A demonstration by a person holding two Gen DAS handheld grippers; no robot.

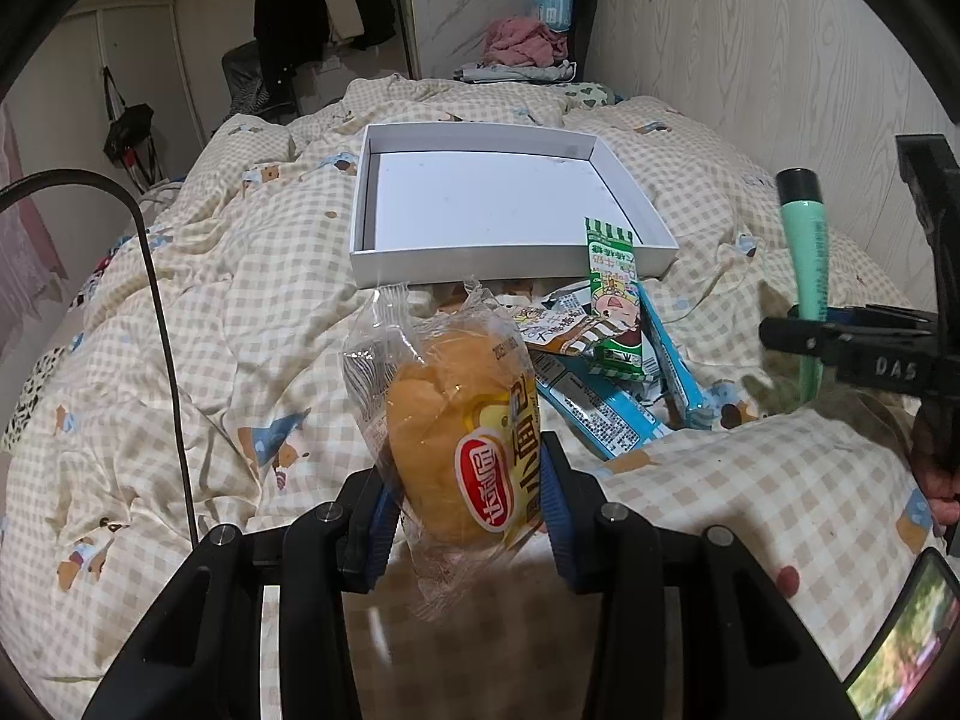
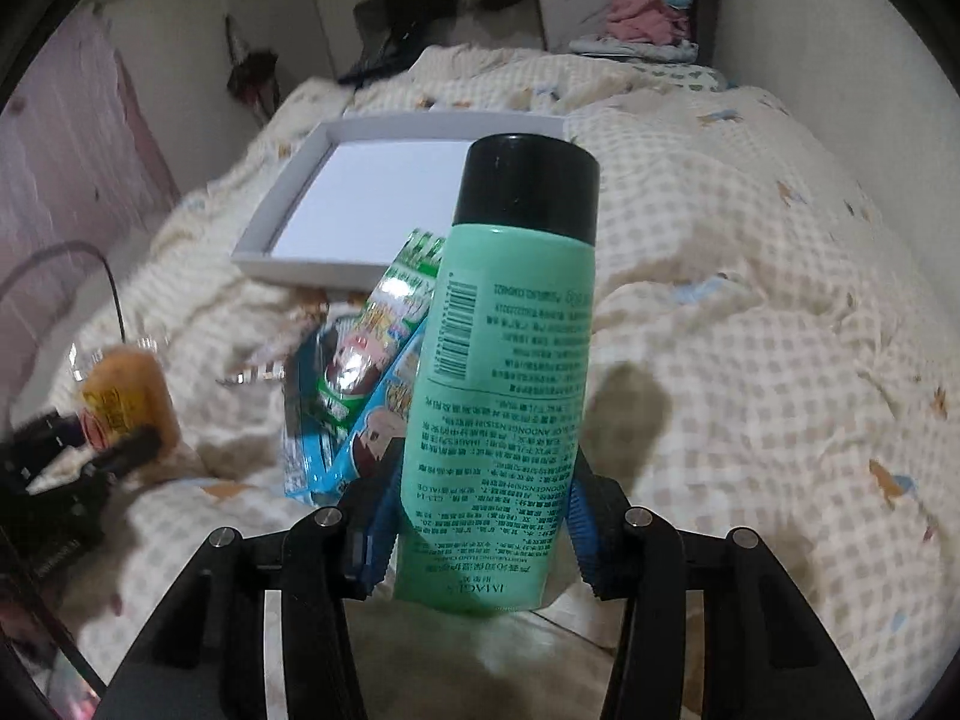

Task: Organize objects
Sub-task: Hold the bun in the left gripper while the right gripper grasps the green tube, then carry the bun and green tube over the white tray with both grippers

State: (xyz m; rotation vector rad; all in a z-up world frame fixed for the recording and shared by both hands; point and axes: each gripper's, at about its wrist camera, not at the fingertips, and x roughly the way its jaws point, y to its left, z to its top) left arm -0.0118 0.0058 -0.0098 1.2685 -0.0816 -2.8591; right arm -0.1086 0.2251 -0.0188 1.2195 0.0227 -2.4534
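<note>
My left gripper is shut on a clear-wrapped orange bread packet, held upright above the quilt. Its blue pads press on both sides of the packet. My right gripper is shut on a green tube with a black cap, cap pointing away. In the left wrist view that tube stands up at the far right, in the right gripper. An empty white shallow box lies on the bed beyond both. A green snack packet and blue packets lie in a pile in front of it.
A checked quilt with bumps and folds covers the bed. A black cable arcs at the left. The wall runs along the right side. Clothes are piled past the head of the bed. A phone screen shows at lower right.
</note>
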